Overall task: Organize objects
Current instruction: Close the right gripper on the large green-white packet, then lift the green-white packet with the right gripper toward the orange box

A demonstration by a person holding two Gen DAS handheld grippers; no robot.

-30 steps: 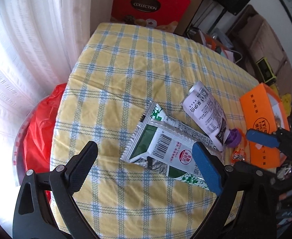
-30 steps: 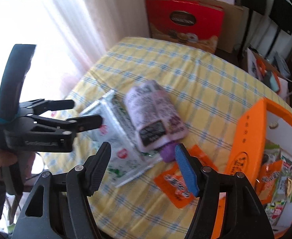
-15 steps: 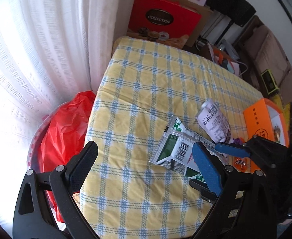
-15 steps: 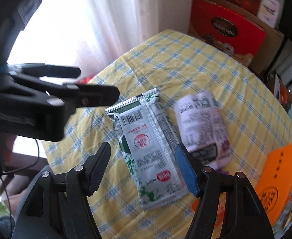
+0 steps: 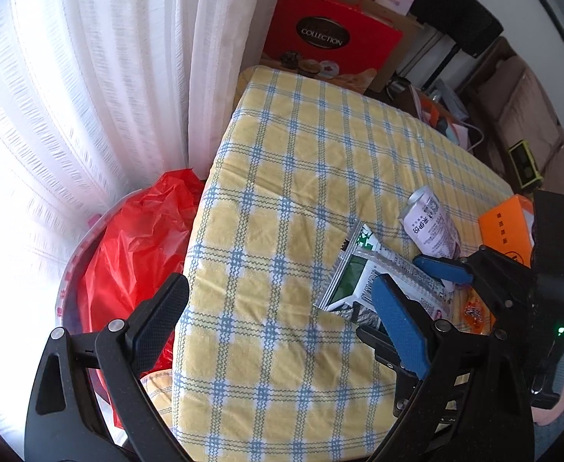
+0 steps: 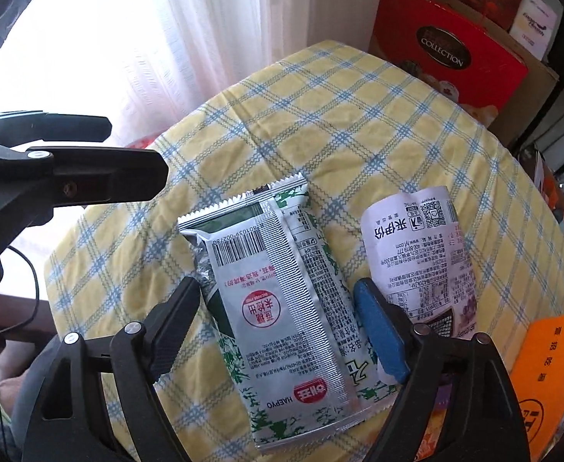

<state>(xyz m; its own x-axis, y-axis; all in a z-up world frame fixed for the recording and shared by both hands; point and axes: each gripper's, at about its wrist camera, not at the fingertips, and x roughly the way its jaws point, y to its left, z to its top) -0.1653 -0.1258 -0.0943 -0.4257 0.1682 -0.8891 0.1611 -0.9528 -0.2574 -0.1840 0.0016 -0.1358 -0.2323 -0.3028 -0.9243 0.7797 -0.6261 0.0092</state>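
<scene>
The right hand-held gripper (image 6: 278, 327) points steeply down over a flat silver-and-green foil snack packet with a barcode and a red round stamp (image 6: 282, 288). Its jaws have just been opening and stand apart, one finger on each long side of the packet; the pads do not look pressed on it. The packet lies on the tabletop, which is covered by a yellow cloth with blue checks (image 6: 359, 123), and seems to overlap a second, similar green-printed packet (image 6: 320, 246) beneath it.

Just outside the blue finger lies a white and pale purple soft pouch with black print and a QR code (image 6: 424, 254). Further out on that side, at the frame's edge, is an orange cardboard box (image 6: 551, 365).

The left hand-held gripper (image 5: 278, 323) is also apart and holds nothing, hovering over bare cloth near the tabletop's edge, well to the side of the packets.

The foil packet looks light, thin and floppy, with a slick, crinkly skin that could slide between the pads. I would take it across its narrow width near the middle, where the contents give some body, rather than at the crimped end seal. A firm but gentle squeeze seems wise, since the contents may be brittle, and care is needed not to drag the lower packet along.
</scene>
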